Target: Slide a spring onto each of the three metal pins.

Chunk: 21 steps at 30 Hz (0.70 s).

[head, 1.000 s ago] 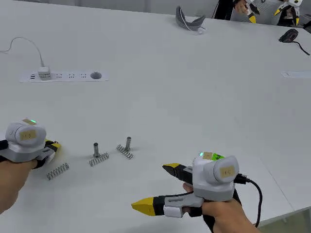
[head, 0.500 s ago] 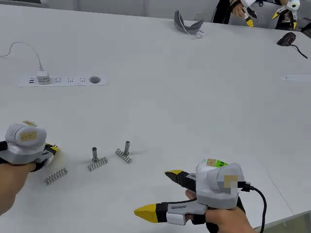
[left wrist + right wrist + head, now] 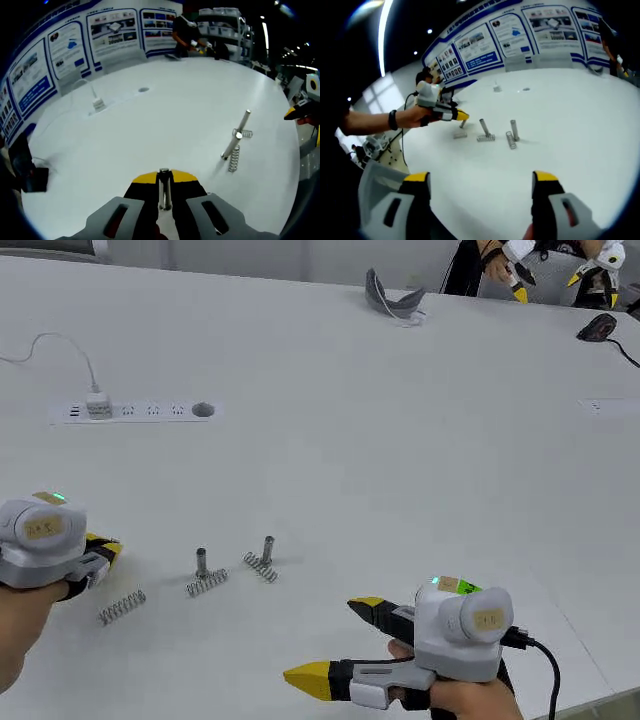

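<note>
Head view: we judge the task barely begun. The first pin (image 3: pixel 201 561) and second pin (image 3: pixel 267 548) stand upright and bare on the white tabletop (image 3: pixel 400 470). Three springs lie loose near them: the outer spring (image 3: pixel 122 607), middle spring (image 3: pixel 206 583) and inner spring (image 3: pixel 259 566). Our left gripper (image 3: pixel 104 546) is clamped on the third pin (image 3: pixel 164 192); our right gripper (image 3: pixel 335 640) gapes empty. A power strip (image 3: pixel 130 411) lies further off, and posters (image 3: pixel 115 30) line the wall.

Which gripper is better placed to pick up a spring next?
Right, probably. The right gripper is open and empty, its jaws facing the springs beside the two standing pins. The left gripper is shut on the third pin, so it cannot take a spring.
</note>
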### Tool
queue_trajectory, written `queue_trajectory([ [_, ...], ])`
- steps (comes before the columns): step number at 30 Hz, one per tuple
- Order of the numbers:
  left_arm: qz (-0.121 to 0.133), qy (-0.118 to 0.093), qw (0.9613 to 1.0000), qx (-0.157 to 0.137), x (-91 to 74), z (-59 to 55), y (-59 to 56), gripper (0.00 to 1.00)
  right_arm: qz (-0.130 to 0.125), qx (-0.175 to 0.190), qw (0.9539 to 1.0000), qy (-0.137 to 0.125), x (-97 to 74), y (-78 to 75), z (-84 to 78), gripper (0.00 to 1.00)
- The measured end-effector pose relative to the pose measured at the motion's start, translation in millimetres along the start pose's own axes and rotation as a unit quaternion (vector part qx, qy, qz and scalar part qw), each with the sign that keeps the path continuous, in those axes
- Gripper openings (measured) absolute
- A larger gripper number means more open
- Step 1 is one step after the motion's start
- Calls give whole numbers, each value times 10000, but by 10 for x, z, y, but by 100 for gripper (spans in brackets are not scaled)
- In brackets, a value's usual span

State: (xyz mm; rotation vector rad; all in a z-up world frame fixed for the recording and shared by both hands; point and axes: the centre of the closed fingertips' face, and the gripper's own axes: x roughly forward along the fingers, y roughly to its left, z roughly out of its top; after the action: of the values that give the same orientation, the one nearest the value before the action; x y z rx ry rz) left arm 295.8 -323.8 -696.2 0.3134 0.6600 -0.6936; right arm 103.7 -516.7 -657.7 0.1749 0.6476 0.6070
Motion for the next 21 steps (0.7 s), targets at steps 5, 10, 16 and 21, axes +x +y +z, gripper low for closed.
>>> queue_trajectory([
  [5, 20, -83, 9998, -157, -48, 27, 16, 8, -35, -89, 10000, 18, 1, -7, -1, 84],
  [10, 31, -103, 9998, -180, -83, 38, 7, 8, -17, -86, 10000, 15, 9, -1, 3, 85],
  [16, 56, -116, 9998, -175, -122, 36, 18, 8, -5, -73, 10000, 0, 14, 0, 12, 85],
  [21, 78, -118, 9997, -197, -158, 25, 18, 8, -2, -60, 10000, 1, 7, -2, 4, 85],
])
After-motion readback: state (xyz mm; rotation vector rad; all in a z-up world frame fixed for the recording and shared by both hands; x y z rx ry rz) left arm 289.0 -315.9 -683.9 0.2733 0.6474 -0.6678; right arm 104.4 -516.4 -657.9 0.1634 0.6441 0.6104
